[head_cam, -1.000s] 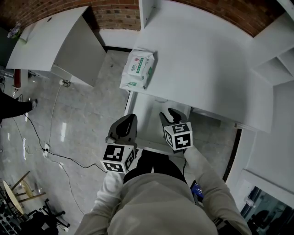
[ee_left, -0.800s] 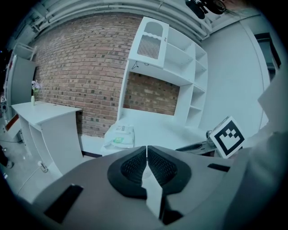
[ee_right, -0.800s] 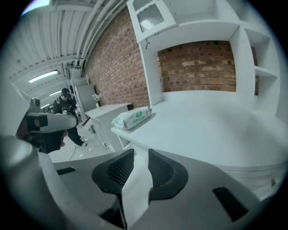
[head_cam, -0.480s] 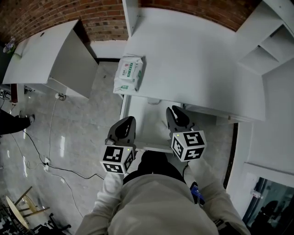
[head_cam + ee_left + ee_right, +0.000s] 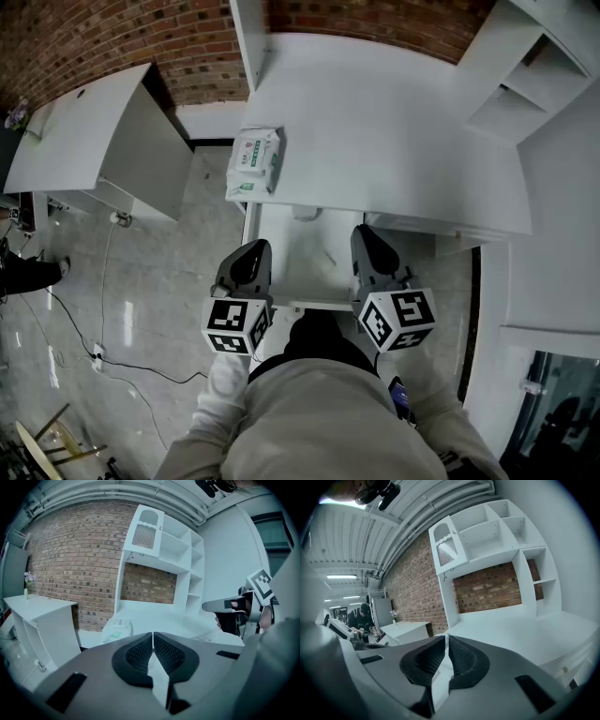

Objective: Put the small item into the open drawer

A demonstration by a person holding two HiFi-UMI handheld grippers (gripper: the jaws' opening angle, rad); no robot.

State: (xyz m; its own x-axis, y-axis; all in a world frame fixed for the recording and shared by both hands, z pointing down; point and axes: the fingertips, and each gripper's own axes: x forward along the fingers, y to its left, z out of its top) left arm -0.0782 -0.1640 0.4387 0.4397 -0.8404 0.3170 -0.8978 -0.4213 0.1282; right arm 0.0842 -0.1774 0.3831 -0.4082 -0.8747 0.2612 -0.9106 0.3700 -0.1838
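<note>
The open white drawer (image 5: 302, 281) juts out under the white desk (image 5: 394, 122), right in front of me. A small pale shape (image 5: 327, 257) lies on its floor, too faint to identify. My left gripper (image 5: 253, 251) hangs over the drawer's left rim, jaws shut and empty (image 5: 153, 634). Over the drawer's right rim is my right gripper (image 5: 367, 234); its jaws are closing, almost together, with nothing between them (image 5: 447, 637). The left gripper view also shows the right gripper (image 5: 224, 605) from the side.
A pack of wipes (image 5: 253, 160) (image 5: 117, 626) lies on the desk's left front corner. White shelving (image 5: 525, 75) stands at the desk's right, a brick wall (image 5: 112, 37) behind. Another white desk (image 5: 84, 131) stands to the left, with cables on the floor (image 5: 103, 319). A person (image 5: 360, 616) sits far off.
The right gripper has drawn back out of the drawer towards my body and to the right, and its jaws have closed. The left gripper has barely moved.
</note>
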